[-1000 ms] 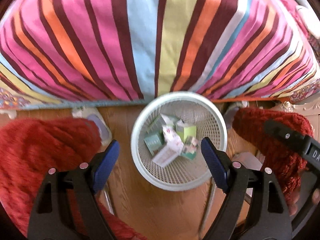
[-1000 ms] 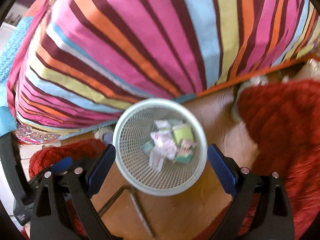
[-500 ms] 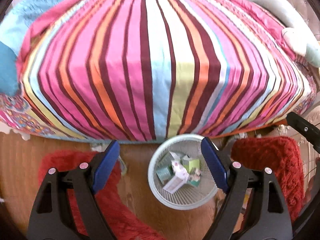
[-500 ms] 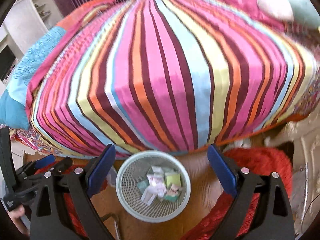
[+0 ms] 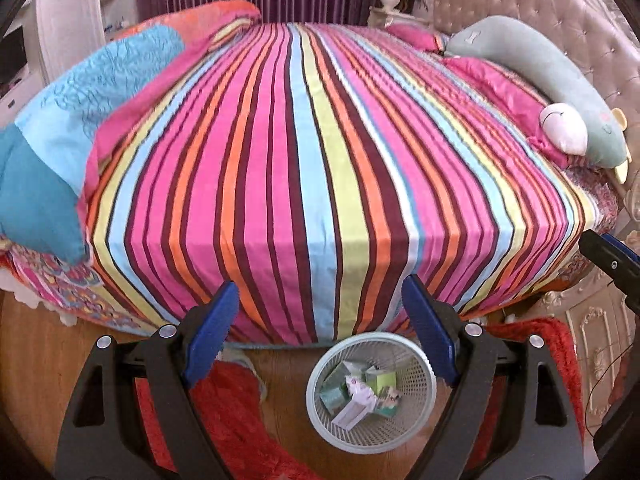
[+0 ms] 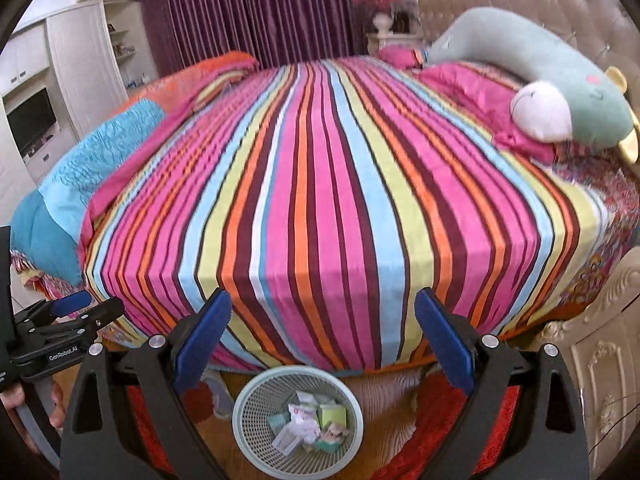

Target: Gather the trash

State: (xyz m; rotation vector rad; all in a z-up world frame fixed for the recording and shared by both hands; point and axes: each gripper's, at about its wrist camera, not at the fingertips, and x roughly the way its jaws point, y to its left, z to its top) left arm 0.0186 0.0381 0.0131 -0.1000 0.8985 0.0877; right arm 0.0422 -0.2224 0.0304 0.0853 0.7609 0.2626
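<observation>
A pale mesh waste basket (image 5: pixel 420 420) stands on the wooden floor at the foot of the striped bed. It holds several small boxes and crumpled papers (image 5: pixel 360 394). It also shows in the right wrist view (image 6: pixel 256 440) with the same trash (image 6: pixel 308 424). My left gripper (image 5: pixel 320 332) is open and empty, high above the basket. My right gripper (image 6: pixel 324 336) is open and empty, also well above it. The left gripper shows at the left edge of the right wrist view (image 6: pixel 72 312).
A bed with a striped cover (image 5: pixel 312 152) fills both views. A blue quilt (image 5: pixel 60 140) lies at its left, a teal plush toy (image 5: pixel 560 92) at its right. Red rugs (image 5: pixel 232 420) flank the basket. A cream cabinet (image 6: pixel 600 360) stands at right.
Both grippers have risen and pulled back from the basket, which now looks small and low in view. The whole bed top has come into sight. Both stay open.
</observation>
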